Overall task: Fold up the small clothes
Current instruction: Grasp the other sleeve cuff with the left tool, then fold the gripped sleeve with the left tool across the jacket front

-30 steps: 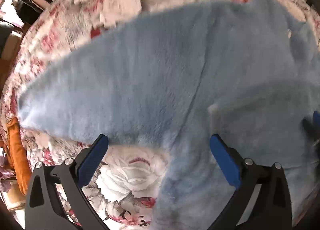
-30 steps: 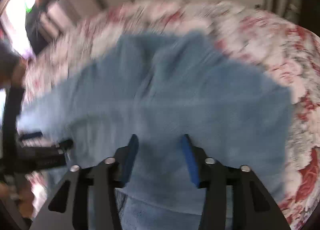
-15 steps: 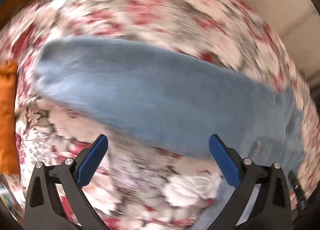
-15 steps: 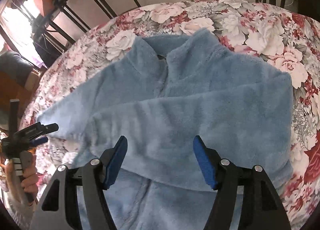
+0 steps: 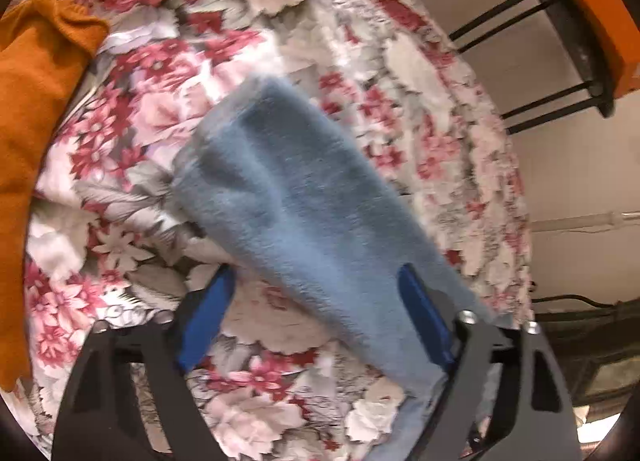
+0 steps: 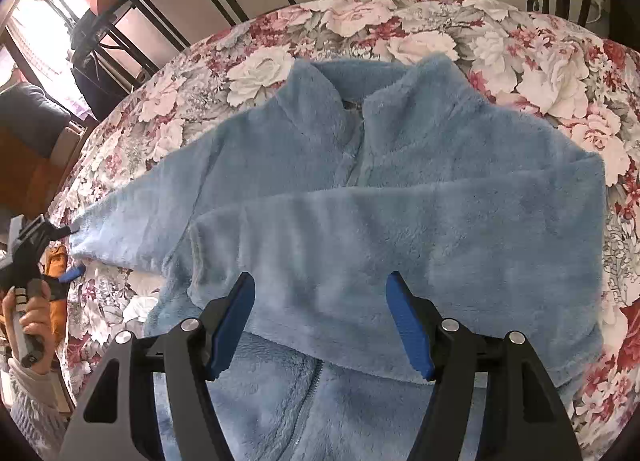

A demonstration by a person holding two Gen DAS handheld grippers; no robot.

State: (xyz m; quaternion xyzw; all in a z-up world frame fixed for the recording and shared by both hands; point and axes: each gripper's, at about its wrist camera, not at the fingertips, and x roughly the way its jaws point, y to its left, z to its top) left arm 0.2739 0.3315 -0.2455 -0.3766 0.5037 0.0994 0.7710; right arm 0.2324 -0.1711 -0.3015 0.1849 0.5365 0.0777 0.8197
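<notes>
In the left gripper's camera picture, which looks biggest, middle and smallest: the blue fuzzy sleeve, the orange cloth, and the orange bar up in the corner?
1. Blue sleeve: biggest.
2. Orange cloth: middle, though the picture's edge cuts it off.
3. Orange bar: smallest, but it is farther away, so its real size is unsure.

Right tool (image 6: 320, 317) open over blue fleece jacket (image 6: 400, 197); left tool (image 6: 60, 249) seemingly at cuff.

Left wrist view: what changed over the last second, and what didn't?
The left tongs swung from over the blue fleece jacket's body out to its spread sleeve, open around it. The right tongs opened wider, releasing the other sleeve across the chest. Jacket stayed on the floral bedspread.
</notes>
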